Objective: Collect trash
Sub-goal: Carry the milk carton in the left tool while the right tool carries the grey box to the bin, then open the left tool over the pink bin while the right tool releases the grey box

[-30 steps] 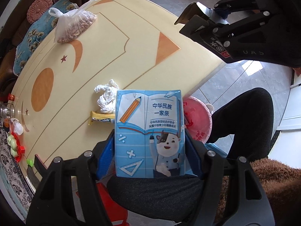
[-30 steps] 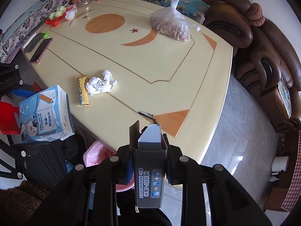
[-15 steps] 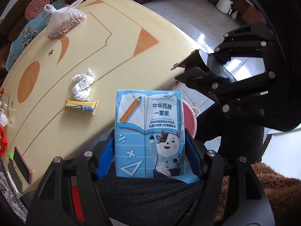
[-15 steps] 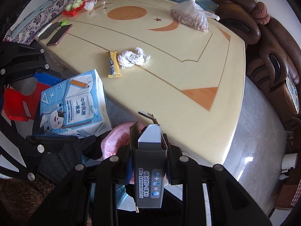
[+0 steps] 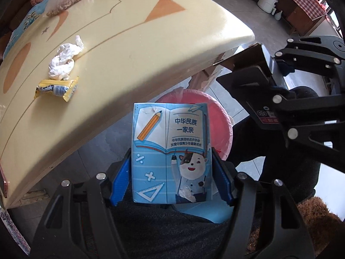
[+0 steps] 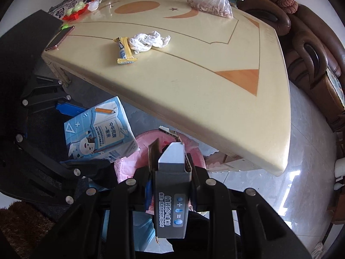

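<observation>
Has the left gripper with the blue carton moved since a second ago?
Yes. The left gripper, shut on the blue carton, has dropped from above the table to below its edge, over the pink bin.

A cream table point(image 6: 194, 82) carries a crumpled tissue point(image 6: 148, 41); touching it, a yellow wrapper point(image 6: 125, 50); farther back, a bag of nuts point(image 6: 212, 3); a phone point(image 6: 60, 37) at the edge

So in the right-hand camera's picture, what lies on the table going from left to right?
Phone → yellow snack wrapper → crumpled white tissue → clear plastic bag of nuts.
</observation>
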Tool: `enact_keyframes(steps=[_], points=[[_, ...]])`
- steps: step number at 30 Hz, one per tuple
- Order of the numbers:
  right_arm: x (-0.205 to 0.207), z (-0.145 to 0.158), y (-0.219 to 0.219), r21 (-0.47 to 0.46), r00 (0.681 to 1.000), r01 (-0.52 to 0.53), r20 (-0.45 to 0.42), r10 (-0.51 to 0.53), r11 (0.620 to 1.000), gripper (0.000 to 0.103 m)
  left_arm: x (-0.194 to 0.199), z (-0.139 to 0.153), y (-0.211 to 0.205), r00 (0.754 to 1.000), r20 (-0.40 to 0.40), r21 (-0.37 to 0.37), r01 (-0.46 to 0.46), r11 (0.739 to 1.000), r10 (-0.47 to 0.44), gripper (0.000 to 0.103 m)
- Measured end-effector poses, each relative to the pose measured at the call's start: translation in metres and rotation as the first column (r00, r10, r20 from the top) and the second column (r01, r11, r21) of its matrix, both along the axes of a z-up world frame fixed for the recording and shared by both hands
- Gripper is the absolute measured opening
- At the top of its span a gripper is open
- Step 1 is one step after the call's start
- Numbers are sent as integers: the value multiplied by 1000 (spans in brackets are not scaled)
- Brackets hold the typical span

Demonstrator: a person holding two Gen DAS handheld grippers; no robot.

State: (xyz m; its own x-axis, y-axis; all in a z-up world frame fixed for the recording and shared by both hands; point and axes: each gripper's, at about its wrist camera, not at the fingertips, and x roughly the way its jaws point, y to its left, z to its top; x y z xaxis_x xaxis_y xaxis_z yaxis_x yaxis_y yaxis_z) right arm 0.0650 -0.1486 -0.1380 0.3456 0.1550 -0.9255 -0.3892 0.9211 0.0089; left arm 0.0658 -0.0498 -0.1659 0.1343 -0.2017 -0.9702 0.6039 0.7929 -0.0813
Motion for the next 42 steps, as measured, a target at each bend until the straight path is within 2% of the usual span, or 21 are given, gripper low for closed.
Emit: enact_keyframes(steps=[4, 7, 20, 24, 27, 37, 42], points=[[-1, -26, -4, 26, 999, 48, -2, -48, 999, 26, -3, -28, -4, 999, -29, -2, -30, 1000, 30, 67], [-1, -47, -10, 90, 995, 97, -35, -95, 991, 26, -5, -47, -6, 998, -40, 11, -55, 998, 55, 67], [2, -134, -11, 130, 974, 202, -131, -185, 971, 26, 2, -119, -11, 983, -147, 86, -102, 991, 114, 67], [0, -161, -15, 140, 962, 234, -176, -208, 962, 26, 7, -144, -10, 964, -225, 68, -129, 989, 142, 67], [3, -179, -20, 141, 950, 262, -211, -230, 955, 26, 13, -160, -12, 950, -267, 81, -147, 986, 164, 67], [14, -204, -36, 139, 930, 307, -255, -266, 942, 26, 19, -208, -16, 908, -368, 81, -183, 980, 200, 67], [18, -211, -44, 145, 919, 332, -275, -284, 932, 26, 25, -222, -24, 903, -383, 88, -172, 981, 193, 67]])
